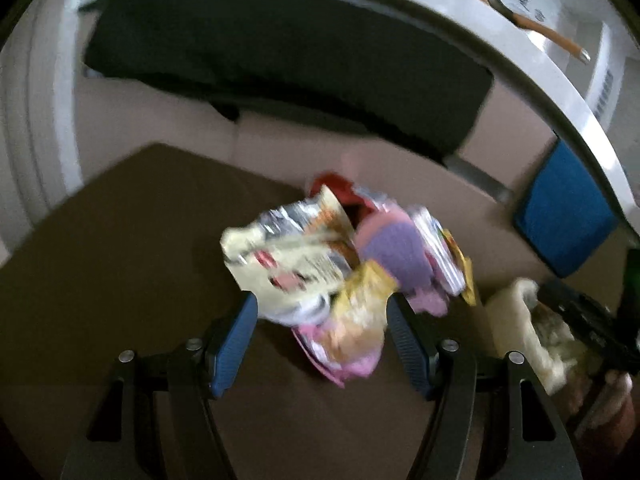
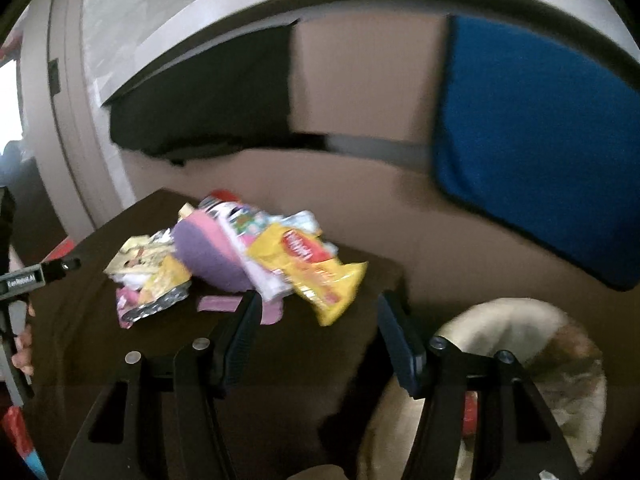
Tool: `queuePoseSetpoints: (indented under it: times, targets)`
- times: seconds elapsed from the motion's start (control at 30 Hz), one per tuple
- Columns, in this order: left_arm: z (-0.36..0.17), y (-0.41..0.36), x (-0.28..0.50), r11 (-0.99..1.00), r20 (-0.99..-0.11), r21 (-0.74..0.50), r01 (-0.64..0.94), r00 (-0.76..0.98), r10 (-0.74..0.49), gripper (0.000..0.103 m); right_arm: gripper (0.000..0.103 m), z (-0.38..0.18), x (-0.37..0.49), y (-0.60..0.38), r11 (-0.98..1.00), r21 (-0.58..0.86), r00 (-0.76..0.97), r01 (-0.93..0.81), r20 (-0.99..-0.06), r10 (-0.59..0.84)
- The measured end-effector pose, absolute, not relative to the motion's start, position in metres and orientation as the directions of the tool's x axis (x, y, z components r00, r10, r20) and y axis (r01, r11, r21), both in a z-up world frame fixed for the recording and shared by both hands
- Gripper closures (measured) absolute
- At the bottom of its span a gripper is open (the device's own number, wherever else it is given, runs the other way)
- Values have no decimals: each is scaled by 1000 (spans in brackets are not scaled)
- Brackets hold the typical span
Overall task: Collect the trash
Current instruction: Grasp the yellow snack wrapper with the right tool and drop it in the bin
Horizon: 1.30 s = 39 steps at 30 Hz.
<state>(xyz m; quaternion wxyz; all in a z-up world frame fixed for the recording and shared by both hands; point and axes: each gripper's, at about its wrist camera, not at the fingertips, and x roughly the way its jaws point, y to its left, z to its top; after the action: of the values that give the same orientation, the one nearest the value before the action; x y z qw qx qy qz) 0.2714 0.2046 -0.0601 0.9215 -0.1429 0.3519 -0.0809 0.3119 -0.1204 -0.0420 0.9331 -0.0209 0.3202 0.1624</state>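
Nearest the lens, the left gripper [image 1: 320, 344] stands wide, its blue pads flanking the near end of a heap of snack wrappers [image 1: 340, 268] on a dark brown table [image 1: 120, 260], though blur hides whether they touch it. The right gripper [image 2: 316, 340] is also wide with nothing between its pads, poised over the table's near right corner, where a cream-coloured bag [image 2: 520, 360] sits open just off the edge. Its view alone shows a yellow chip packet [image 2: 320, 276] at the pile's right side and bare tabletop in front; the left view alone shows a pencil [image 1: 552, 36] on a white ledge beyond. Behind the table lies beige floor, then a black cushion [image 2: 208, 100] and a blue cushion [image 2: 540, 140].
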Motion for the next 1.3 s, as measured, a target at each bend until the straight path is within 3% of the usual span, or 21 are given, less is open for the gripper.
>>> queuePoseSetpoints:
  times: [0.2, 0.3, 0.43, 0.57, 0.63, 0.83, 1.07, 1.3]
  targets:
    - [-73, 171, 279, 954, -655, -256, 158, 697, -291, 36, 47, -59, 318, -108, 925, 37, 701, -378, -642, 312]
    - [-70, 172, 286, 942, -654, -312, 124, 692, -308, 36, 47, -57, 334, -109, 921, 30, 694, -389, -647, 314]
    - [-68, 178, 293, 913, -644, -397, 97, 679, -352, 36, 46, -58, 395, -116, 909, 151, 632, -388, -674, 382]
    - [-67, 180, 293, 921, -647, -375, 105, 682, -341, 36, 46, -80, 450, -118, 829, 352, 491, -435, -679, 546]
    - [-66, 186, 291, 927, -647, -363, 92, 691, -321, 36, 46, -94, 467, -114, 815, 381, 443, -436, -698, 563]
    - [-64, 208, 283, 913, -623, -405, 44, 718, -311, 36, 45, -114, 445, -106, 787, 474, 352, -394, -714, 606]
    - [-72, 203, 271, 905, -618, -422, 53, 714, -330, 36, 44, -112, 378, -77, 750, 448, 268, -486, -741, 616]
    - [-71, 196, 250, 923, -627, -380, 68, 715, -311, 36, 44, -113, 350, -54, 781, 259, 332, -568, -797, 505]
